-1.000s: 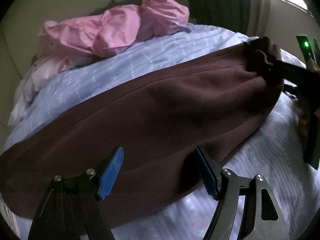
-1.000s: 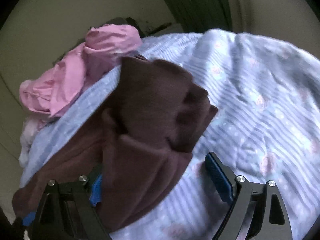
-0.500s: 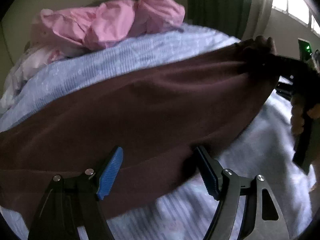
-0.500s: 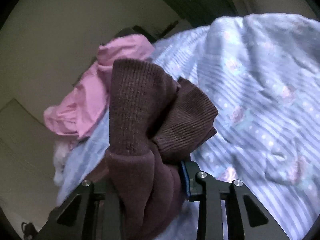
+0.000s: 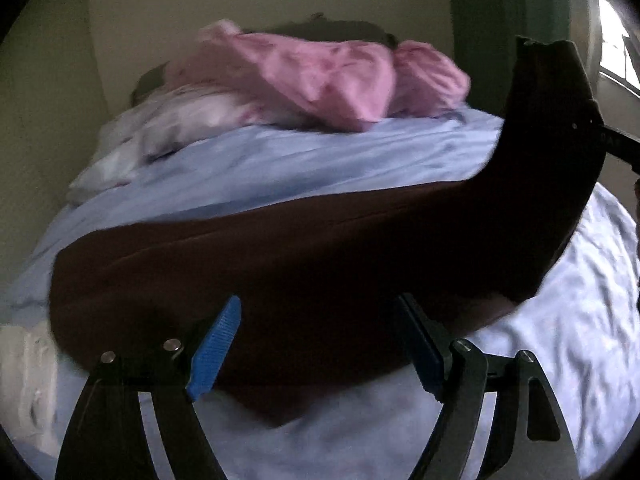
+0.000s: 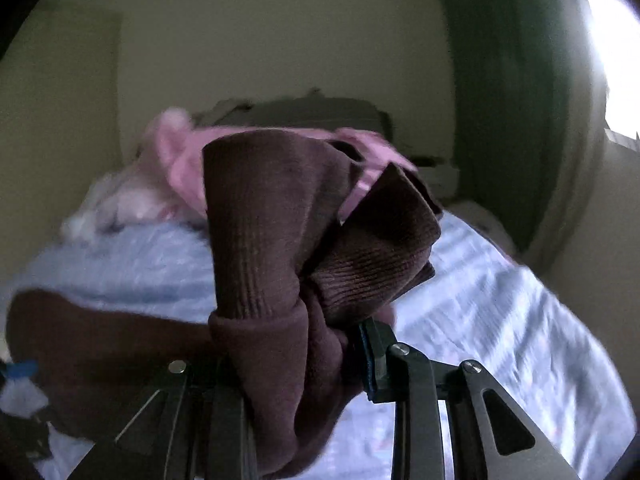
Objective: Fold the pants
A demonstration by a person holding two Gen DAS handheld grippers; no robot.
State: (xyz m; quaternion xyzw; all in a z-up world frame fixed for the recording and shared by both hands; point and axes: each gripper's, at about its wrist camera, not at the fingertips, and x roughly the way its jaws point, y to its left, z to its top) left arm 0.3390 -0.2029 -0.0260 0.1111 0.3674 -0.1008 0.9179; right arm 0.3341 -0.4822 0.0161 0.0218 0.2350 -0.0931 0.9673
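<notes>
Right wrist view: right gripper (image 6: 296, 360) was clamped on the ribbed cuff end of the dark maroon knit pants (image 6: 276, 240), bunched at frame centre, prob. to carry it over for a fold. Left gripper (image 5: 320, 340), jaws just opening, wide apart w/ nothing pinched, hovered low-centre over pants on the pale blue striped bedsheet (image 5: 280, 160).

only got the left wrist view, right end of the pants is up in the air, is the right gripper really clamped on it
observer: yes, the right gripper is shut on the pants; its jaws have just closed on them.
operator: which part has it got
observer: the ribbed band, bunched and sticking up out of the grip.
operator: any sheet caught in there
observer: no, only brown fabric is in the grip; the sheet lies below it.
</notes>
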